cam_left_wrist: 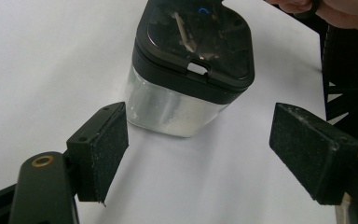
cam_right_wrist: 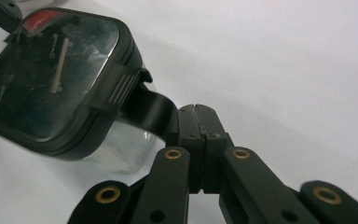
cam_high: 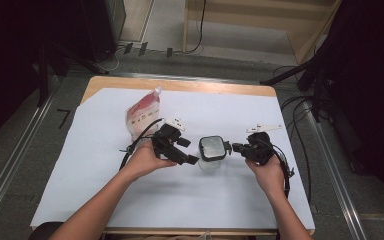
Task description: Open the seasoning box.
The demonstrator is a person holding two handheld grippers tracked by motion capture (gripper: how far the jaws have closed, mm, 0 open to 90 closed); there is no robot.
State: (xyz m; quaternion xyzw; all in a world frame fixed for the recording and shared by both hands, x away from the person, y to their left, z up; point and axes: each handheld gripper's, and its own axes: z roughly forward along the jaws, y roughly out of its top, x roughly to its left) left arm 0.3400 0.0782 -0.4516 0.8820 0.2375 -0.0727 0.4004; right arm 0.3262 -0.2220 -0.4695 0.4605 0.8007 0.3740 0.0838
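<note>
On the left of the white-covered worktop [cam_high: 105, 190], a red and white pouch [cam_high: 142, 116] lies just behind the left gripper [cam_high: 192, 159], beyond the hand [cam_high: 145, 159] that carries it. This gripper's fingers [cam_left_wrist: 105, 149] stand wide apart and hold nothing. In the left gripper view the clear container [cam_left_wrist: 186, 70] sits a little ahead of the two pads, roughly between their lines, with bare white sheet separating it from each pad. The container has a dark lid [cam_left_wrist: 200, 42] on top and a whitish residue low on its transparent wall.

In the high view the container [cam_high: 212, 150] stands between the two grippers, just beside the tip of the left one and touching the tip of the right one.

The right gripper [cam_high: 237, 147], held in the right hand [cam_high: 267, 170], has its fingers [cam_right_wrist: 189, 123] pressed fully together. In the right gripper view a black tab [cam_right_wrist: 149, 109] that sticks out from the lid's edge runs straight into the closed fingertips; whether it is pinched between them or only rests against them cannot be told. The lid [cam_right_wrist: 51, 74] lies to the upper left of these fingers, and the clear body shows beneath it.
</note>
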